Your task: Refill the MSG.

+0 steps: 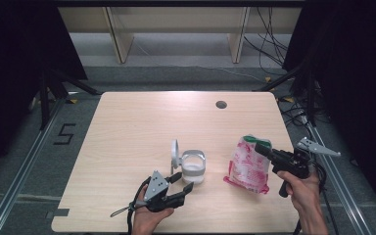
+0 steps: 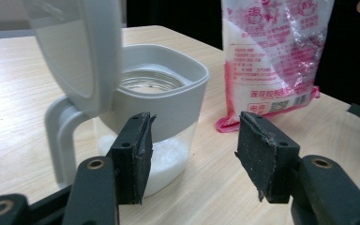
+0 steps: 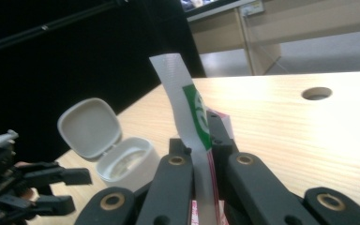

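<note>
The left gripper (image 1: 177, 185) rests low at the near edge of the table (image 1: 127, 127), jaws apart and holding nothing. Just ahead of its tips stands the container (image 1: 194, 166), lid (image 1: 175, 152) flipped up on the hinge, white powder in the bottom; in the left gripper view the near wall sits in front of one pad (image 2: 133, 157), close but not clamped. To the right, well clear of the container, the right gripper (image 1: 260, 146) is clamped tight on the top seal of the pink-and-white bag (image 1: 247, 166), which stands upright beneath it. In my judgement this is the carry-and-pour step: the bag must next be brought over the open mouth and tipped, while the left jaws close to steady the container.
</note>
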A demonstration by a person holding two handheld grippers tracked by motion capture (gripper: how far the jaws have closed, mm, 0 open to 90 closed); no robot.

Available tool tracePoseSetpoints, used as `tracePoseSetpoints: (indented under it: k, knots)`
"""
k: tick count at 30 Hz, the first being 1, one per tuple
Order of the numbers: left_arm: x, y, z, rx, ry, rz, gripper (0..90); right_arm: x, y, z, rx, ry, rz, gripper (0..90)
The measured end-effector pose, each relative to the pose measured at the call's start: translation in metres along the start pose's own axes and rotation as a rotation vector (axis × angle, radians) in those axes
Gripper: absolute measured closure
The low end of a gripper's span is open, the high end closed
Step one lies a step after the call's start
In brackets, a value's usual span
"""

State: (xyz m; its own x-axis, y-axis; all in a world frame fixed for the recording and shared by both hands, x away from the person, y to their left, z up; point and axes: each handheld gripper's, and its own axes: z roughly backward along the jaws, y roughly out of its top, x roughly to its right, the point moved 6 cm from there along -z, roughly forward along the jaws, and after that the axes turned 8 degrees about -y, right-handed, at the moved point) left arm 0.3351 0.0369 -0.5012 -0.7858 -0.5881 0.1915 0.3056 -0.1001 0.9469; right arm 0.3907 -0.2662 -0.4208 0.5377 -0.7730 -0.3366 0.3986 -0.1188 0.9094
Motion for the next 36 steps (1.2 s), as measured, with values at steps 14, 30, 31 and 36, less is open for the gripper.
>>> tracePoseSetpoints:
  k: [14, 30, 31, 36]
  knots:
    - [-0.004, 0.001, 0.003, 0.016, 0.005, 0.005, 45.6, 0.021, -0.010, 0.005, -0.055, -0.129, 0.083, 90.0]
    - [-0.008, 0.000, 0.005, 0.004, 0.029, -0.007, 45.0, 0.033, -0.022, -0.001, -0.132, -0.281, 0.154, 89.6]
    - [-0.008, -0.001, 0.005, 0.006, 0.037, 0.012, 45.0, 0.034, -0.023, -0.002, -0.136, -0.298, 0.174, 89.3]
    - [-0.011, 0.000, 0.008, 0.009, 0.053, 0.009, 45.0, 0.034, -0.026, -0.003, -0.155, -0.334, 0.177, 87.4]
